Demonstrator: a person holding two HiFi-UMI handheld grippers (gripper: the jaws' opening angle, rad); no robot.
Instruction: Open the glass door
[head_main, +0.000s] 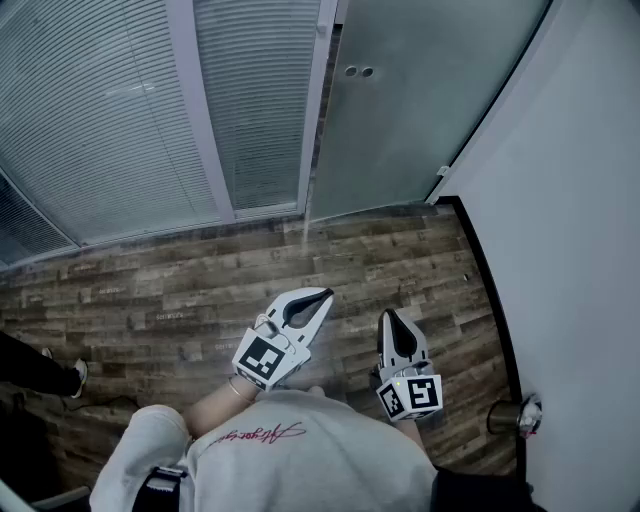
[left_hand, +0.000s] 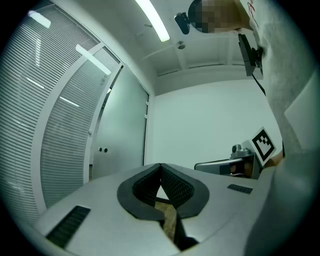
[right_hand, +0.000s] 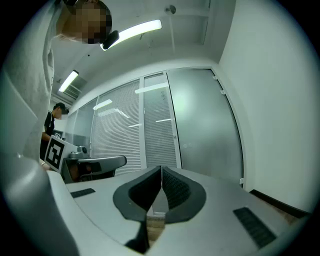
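The frosted glass door (head_main: 420, 100) stands closed at the far right of the head view, with two small round fittings (head_main: 358, 72) near its left edge. Both grippers hover over the wood floor, well short of the door and pointing toward it. My left gripper (head_main: 325, 295) is shut, tips together, nothing held. My right gripper (head_main: 388, 315) is beside it, also shut and empty. In the left gripper view the tips (left_hand: 160, 165) meet, with the door (left_hand: 120, 145) beyond. The right gripper view shows closed tips (right_hand: 161, 168) and the door (right_hand: 205, 125) ahead.
Glass partitions with blinds (head_main: 120, 120) run left of the door. A white wall (head_main: 580, 250) with a black baseboard bounds the right side. A small metal fitting (head_main: 522, 415) sits by the wall. Another person's shoe (head_main: 76, 375) shows at the left; a person (right_hand: 52, 122) stands far left.
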